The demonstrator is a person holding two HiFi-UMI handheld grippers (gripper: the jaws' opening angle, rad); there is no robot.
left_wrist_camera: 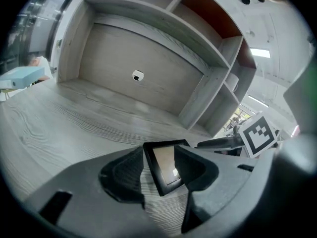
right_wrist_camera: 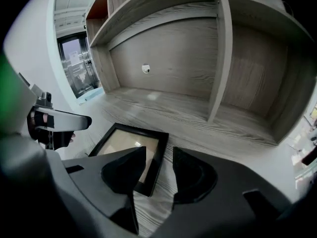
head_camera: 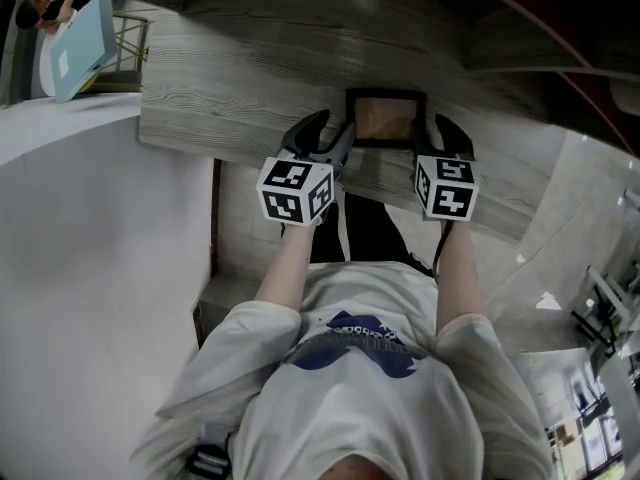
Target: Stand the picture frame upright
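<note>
picture frame [head_camera: 385, 118] lies flat on counter [head_camera: 230, 78], left tongs [left_wrist_camera: 159, 155] unclenched astride its left rail, right tongs [right_wrist_camera: 159, 152] unclenched astride its right rail; risk: a shallow or uneven pinch on the thin rails lets it twist, skid or flop back.

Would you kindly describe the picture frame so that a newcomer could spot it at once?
Start at the grey wood-grain shelf surface before the person. The picture frame lies flat on it, near the front edge. Its black border around a pale tan panel stands out against the grey wood.
</note>
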